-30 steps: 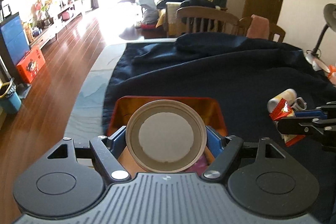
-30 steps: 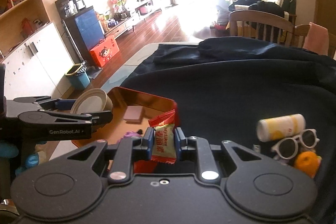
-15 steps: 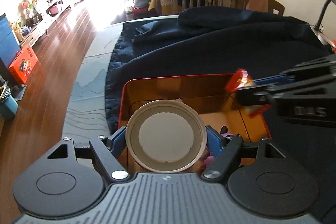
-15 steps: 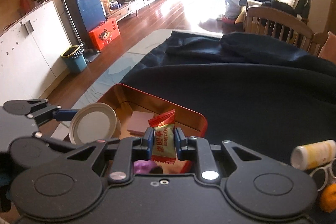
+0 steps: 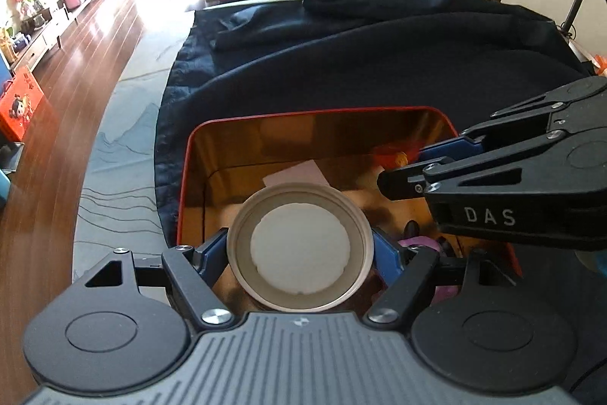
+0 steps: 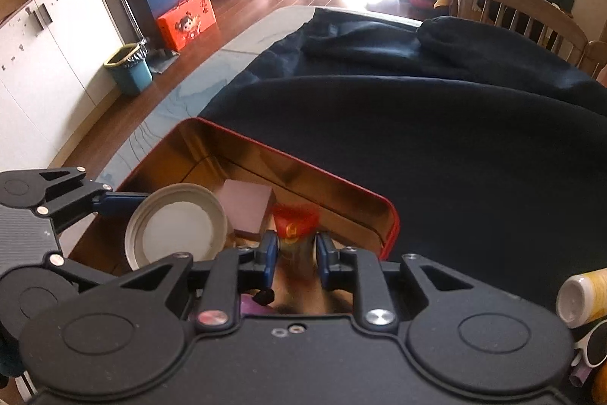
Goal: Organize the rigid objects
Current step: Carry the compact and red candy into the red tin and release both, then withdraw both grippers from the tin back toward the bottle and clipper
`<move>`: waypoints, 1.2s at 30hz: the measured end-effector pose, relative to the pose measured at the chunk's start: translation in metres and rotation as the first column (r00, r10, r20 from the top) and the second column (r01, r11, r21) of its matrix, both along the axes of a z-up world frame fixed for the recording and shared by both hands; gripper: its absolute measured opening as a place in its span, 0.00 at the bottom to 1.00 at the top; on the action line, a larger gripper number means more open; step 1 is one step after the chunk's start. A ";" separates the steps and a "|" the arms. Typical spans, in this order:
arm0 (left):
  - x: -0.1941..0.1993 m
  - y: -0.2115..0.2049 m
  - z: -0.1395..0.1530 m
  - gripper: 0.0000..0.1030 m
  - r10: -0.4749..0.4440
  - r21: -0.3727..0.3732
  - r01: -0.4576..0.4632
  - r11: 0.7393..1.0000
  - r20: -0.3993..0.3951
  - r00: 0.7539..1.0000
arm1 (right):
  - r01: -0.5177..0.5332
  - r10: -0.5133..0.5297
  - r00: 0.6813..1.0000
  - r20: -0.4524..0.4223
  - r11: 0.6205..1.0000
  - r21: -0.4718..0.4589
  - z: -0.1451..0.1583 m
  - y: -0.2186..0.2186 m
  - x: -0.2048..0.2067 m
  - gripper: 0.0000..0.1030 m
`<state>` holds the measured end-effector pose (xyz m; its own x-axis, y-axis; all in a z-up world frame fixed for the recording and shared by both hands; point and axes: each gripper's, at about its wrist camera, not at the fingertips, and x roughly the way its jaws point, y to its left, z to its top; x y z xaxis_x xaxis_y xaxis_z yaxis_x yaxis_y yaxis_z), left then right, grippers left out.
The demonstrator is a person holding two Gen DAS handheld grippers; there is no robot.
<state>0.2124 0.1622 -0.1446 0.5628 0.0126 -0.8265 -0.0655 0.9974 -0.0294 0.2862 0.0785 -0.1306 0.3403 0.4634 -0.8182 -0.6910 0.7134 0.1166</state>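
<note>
Both grippers hold their things over the tin.

Your left gripper clamps the lid and your right gripper pinches the red sachet, both low inside the tin. Lower each one to a free place beside the pink block, then release gently, one at a time.

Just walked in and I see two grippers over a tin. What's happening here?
A person is tidying loose items into a red tin on a table covered by a dark cloth. The left gripper holds a round lid over the tin; the right gripper is shut on a red candy packet, also over the tin. A pink block already lies inside. A yellow bottle and white sunglasses wait on the cloth.
</note>
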 end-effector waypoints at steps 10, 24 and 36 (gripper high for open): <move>0.006 -0.005 -0.005 0.75 -0.035 0.019 0.036 0.999 -0.009 0.999 | 0.016 -0.016 1.000 -0.013 1.000 -0.011 -0.003 0.003 0.004 0.25; -0.002 -0.008 0.003 0.78 -0.026 0.010 0.026 1.000 0.020 0.999 | 0.050 -0.050 0.999 0.003 0.998 0.030 0.009 -0.006 -0.004 0.41; -0.034 -0.010 0.028 0.78 -0.015 -0.003 0.015 1.000 0.113 0.993 | 0.104 -0.113 0.992 0.054 0.983 0.148 0.047 -0.033 -0.034 0.60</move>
<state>0.1784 0.1524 -0.1164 0.6527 0.0004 -0.7576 -0.0466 0.9981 -0.0396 0.2525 0.0459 -0.0833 0.4436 0.5329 -0.7206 -0.6193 0.7634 0.1833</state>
